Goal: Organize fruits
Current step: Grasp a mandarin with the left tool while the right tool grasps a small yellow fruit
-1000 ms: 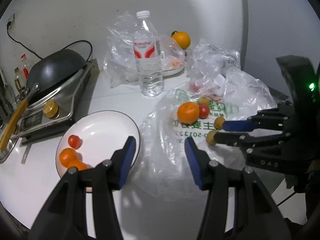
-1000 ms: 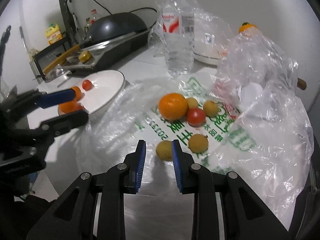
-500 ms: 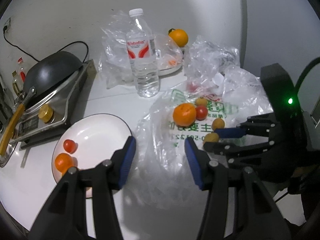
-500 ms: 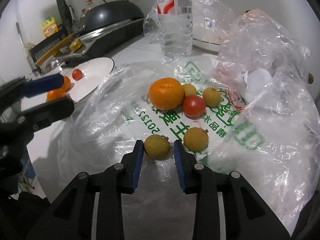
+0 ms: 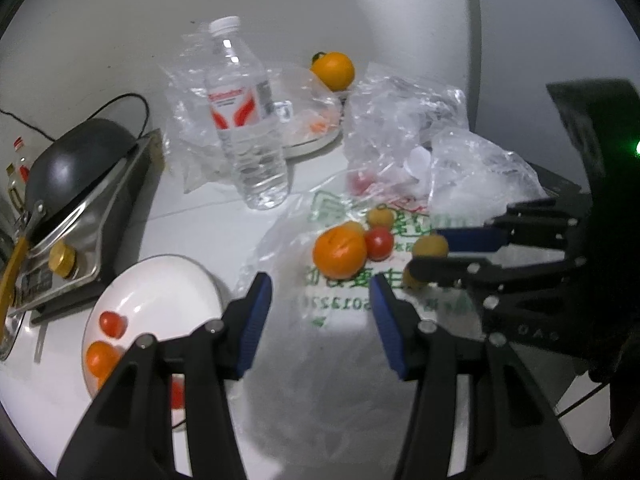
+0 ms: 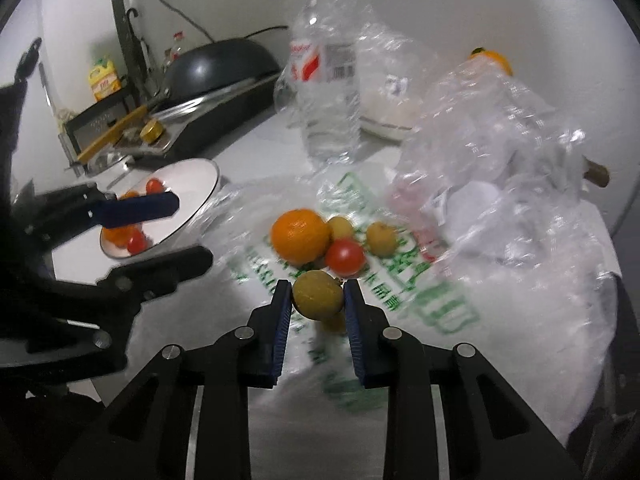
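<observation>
Inspection of progress: my right gripper (image 6: 316, 296) is clamped on a small yellow-brown fruit (image 6: 318, 295), both pads touching its sides, and the fruit appears lifted just clear of the printed plastic bag (image 6: 420, 304). A second fruit of the same kind (image 6: 335, 322) lies on the bag directly below it.

My left gripper (image 5: 320, 312) hangs with its fingers well apart and holds nothing, positioned between the white plate (image 5: 168, 280) and the bag.

Done so far, as judged from the layout: the plate already carries a few pieces, namely a cherry tomato (image 5: 113, 323) and a small orange fruit (image 5: 100, 360), with more partly hidden behind my left finger.

Left to do: on the bag remain a large orange (image 6: 300, 236), a red tomato (image 6: 345, 255) touching it, and two yellow-brown fruits (image 6: 382, 238) just beside these. Another orange (image 5: 333, 70) sits at the far end behind the water bottle (image 5: 248, 120), and something red shows through the crumpled clear bag (image 5: 400, 128); what it is I cannot tell.

Assessment: the task is under way but less than half complete; the held fruit has yet to reach the plate, which stands well apart on my left
</observation>
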Demonstrator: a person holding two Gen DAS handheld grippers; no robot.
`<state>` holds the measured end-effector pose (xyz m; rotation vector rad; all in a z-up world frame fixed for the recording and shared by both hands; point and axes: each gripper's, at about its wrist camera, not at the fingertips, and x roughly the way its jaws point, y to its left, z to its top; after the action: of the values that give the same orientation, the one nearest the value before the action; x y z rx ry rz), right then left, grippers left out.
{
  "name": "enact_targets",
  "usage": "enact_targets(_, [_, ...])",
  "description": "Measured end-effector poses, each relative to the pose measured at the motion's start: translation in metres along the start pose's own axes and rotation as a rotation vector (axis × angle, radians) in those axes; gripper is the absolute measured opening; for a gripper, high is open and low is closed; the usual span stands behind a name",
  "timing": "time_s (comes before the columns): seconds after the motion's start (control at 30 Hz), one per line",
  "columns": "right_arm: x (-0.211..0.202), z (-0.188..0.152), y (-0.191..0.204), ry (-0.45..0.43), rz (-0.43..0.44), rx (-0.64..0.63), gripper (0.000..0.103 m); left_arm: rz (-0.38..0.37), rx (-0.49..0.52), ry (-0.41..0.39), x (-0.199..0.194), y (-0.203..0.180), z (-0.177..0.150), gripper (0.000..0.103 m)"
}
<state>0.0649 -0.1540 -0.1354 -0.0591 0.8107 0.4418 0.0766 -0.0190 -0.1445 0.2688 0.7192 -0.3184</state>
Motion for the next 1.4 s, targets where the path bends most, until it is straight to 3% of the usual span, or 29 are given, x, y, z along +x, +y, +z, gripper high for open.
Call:
enact_targets(0.47, [0.004,0.003,-0.038,-0.001,0.006,0.044,0.028,-0.012,0.009,0.059,0.048,-0.014,0.021,0.052])
enact_targets(0.93, [0.017,0.004,-0.049,0.021,0.019,0.046,0.028,-0.019,-0.011,0.141,0.09,-0.008,0.024,0.052])
enact_targets(1.07, [0.018,0.004,-0.048,0.027,0.01,0.048,0.028,-0.018,0.013,0.118,0.091,-0.011,0.022,0.047])
enact_targets(1.4, [0.005,0.011,-0.03,0.004,-0.013,0.023,0.028,-0.044,0.031,0.062,0.064,-0.015,0.019,0.046])
